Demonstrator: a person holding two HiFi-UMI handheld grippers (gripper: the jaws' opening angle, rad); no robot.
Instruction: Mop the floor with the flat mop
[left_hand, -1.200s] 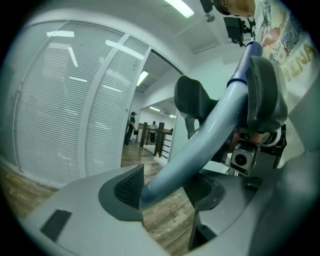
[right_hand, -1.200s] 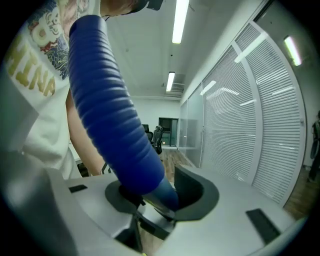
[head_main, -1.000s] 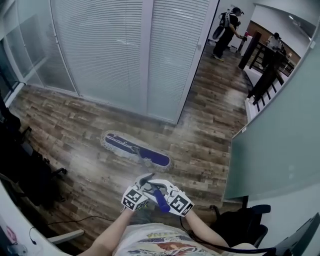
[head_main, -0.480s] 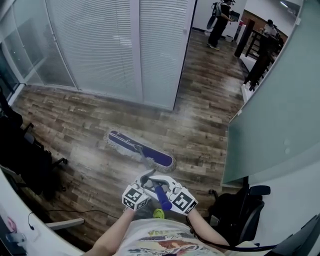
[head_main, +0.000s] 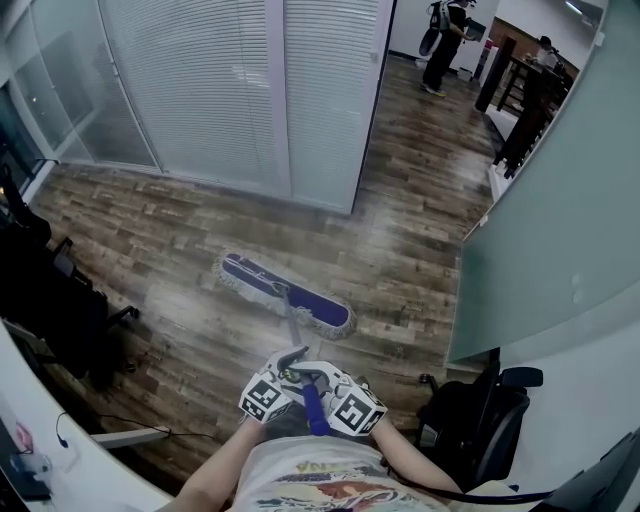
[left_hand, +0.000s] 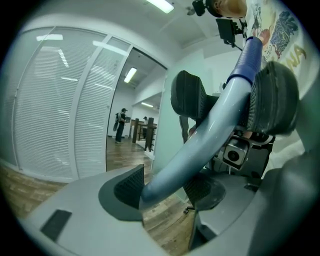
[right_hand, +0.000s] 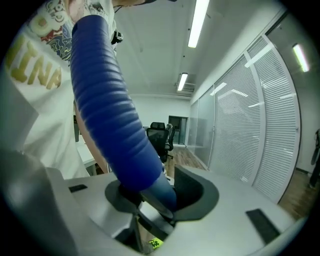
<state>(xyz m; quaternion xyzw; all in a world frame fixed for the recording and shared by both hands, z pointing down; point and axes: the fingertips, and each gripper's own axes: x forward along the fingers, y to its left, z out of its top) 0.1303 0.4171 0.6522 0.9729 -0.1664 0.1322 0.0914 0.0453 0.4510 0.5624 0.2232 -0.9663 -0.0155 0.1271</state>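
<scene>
The flat mop's head (head_main: 285, 294), blue with a pale fringe, lies on the wood floor (head_main: 150, 240) ahead of me. Its pale handle (head_main: 291, 330) rises to my hands. My left gripper (head_main: 284, 372) is shut on the pale pole (left_hand: 200, 145), which is pinched between its dark pads (left_hand: 131, 184). Just behind it my right gripper (head_main: 326, 380) is shut on the handle's ribbed blue grip (right_hand: 107, 115), seen in the head view as the blue grip (head_main: 313, 408) between the two marker cubes. Both grippers are close to my torso.
A partition of white blinds (head_main: 210, 90) runs across the far side. A frosted glass wall (head_main: 540, 220) stands at the right. A black office chair (head_main: 480, 420) is at lower right, dark chairs (head_main: 50, 310) at left, and people (head_main: 445, 40) are down the corridor.
The mop head has slid across the floor toward me, away from the blinds, and my hands came back with it. Both grips on the handle are unchanged.
</scene>
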